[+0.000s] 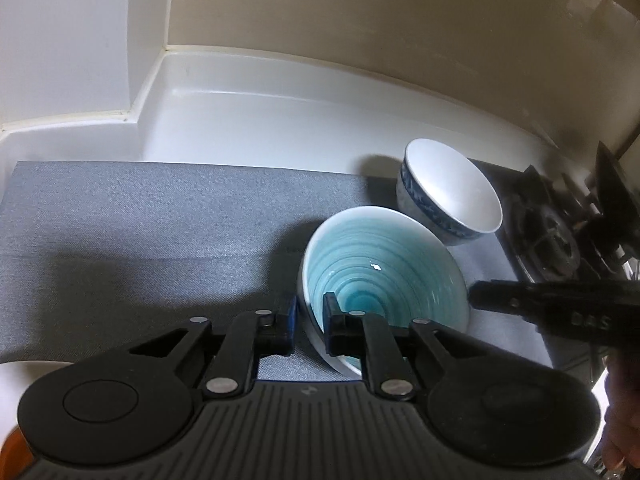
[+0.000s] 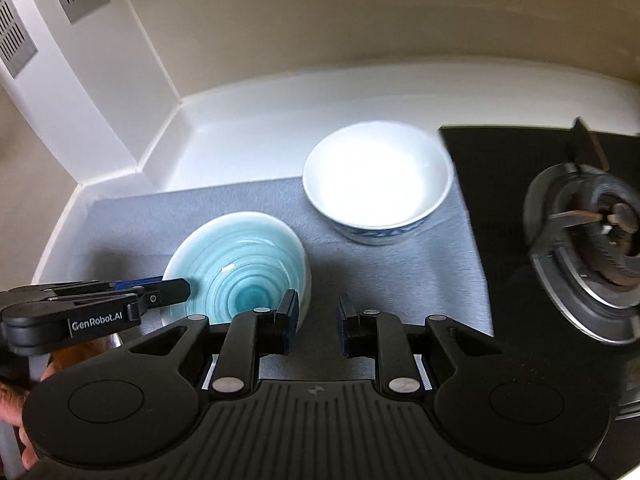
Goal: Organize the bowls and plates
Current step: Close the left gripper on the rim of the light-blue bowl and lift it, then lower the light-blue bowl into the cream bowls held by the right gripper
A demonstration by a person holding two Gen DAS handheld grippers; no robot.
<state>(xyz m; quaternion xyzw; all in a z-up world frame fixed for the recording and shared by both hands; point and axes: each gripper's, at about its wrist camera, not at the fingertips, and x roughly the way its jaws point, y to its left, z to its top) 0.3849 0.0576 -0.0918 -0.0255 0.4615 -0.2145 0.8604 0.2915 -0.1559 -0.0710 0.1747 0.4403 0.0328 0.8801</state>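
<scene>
Left gripper (image 1: 310, 322) fingers clamp teal bowl (image 1: 384, 264) rim; right gripper (image 2: 318, 326) fingers part-open, empty; white bowl (image 2: 378, 178) near stove burner (image 2: 592, 248).

Two bowls (image 2: 240, 264) (image 2: 378, 182) on mat (image 2: 400, 280); stove burner (image 2: 592, 248) right.

Left gripper (image 1: 310, 320) jaws clamping teal bowl (image 1: 384, 276) rim — grey mat (image 1: 160, 220) beneath

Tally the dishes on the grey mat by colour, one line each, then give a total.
Turquoise bowl: 1, its rim between the left gripper fingers.
White bowl with blue pattern outside: 1, standing free.
Plates: 0 in view.
Total: 2 dishes on the grey mat.
</scene>
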